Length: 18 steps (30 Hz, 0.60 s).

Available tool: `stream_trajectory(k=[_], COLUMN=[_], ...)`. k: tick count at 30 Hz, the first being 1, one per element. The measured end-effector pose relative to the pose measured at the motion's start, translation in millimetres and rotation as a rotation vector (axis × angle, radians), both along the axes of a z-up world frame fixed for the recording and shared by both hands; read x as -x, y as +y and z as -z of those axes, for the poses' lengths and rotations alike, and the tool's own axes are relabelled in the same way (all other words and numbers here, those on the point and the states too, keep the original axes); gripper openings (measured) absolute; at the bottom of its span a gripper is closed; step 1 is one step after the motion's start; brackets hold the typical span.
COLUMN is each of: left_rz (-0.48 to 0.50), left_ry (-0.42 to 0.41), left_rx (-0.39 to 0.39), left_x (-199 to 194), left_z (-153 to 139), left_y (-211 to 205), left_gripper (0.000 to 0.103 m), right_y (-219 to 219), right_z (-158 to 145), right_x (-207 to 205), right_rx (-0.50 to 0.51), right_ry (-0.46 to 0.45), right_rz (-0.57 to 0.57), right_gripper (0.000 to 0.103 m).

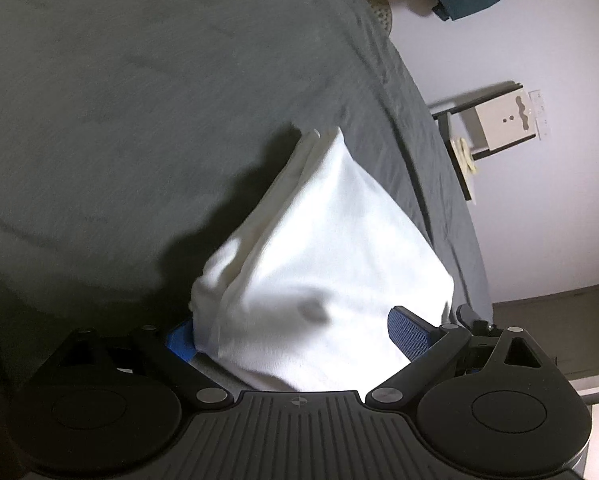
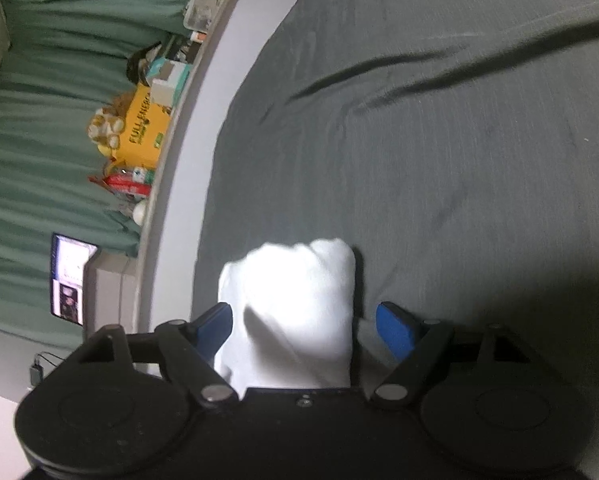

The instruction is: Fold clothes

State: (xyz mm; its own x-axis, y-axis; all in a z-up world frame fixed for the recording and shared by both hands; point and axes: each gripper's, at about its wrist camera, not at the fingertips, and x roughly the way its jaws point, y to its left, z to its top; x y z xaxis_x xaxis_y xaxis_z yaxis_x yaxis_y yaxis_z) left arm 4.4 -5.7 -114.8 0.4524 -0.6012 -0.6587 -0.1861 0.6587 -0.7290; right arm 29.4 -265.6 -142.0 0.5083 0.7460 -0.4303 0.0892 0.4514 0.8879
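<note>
White cloth (image 1: pixel 319 248) lies half-folded on the bed (image 1: pixel 139 100), between both grippers' (image 1: pixel 299 332) (image 2: pixel 305 332) wide, unclamped jaws; more folding is likely left.

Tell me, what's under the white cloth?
The white folded cloth lies on a wrinkled dark grey bedsheet, which shows all around it. The sheet right beneath it is covered, so whether anything else hides there cannot be seen.

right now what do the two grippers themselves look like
Both match: the left gripper and right gripper have matte black bodies with two round discs, angled black link arms joined by silver pivot pins, and blue fingers. The left's finger pad shows a fine grid texture, and its body has a ribbed centre panel.
</note>
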Motion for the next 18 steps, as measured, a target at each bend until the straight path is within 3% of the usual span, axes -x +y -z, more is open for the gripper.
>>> stream_trajectory(k=[8,15,17,18], left_rz=[0.003,0.072,0.085,0.087], left_ry=[-0.054,-0.104,-0.119,-0.123], left_rx=[-0.049,-0.126,-0.190,-0.232], left_x=[-8.0,-12.4,-14.2,-14.5], left_z=[-11.2,-23.2,-28.5,-30.7], left_y=[5.0,1.2,-0.3,-0.3], left_gripper=[0.096,0.095,0.074,0.052], right_y=[12.4,14.0,15.4,16.1], right_z=[3.3,2.2,1.2,0.5], right_x=[-9.9,-11.8,-11.1,-10.7], right_rx=[0.009,0.012,0.030,0.042], right_ry=[-0.072,-0.076,-0.077,-0.078], right_rz=[-0.057,-0.062,-0.064,-0.063], right_gripper=[0.076,0.078,0.077,0.076])
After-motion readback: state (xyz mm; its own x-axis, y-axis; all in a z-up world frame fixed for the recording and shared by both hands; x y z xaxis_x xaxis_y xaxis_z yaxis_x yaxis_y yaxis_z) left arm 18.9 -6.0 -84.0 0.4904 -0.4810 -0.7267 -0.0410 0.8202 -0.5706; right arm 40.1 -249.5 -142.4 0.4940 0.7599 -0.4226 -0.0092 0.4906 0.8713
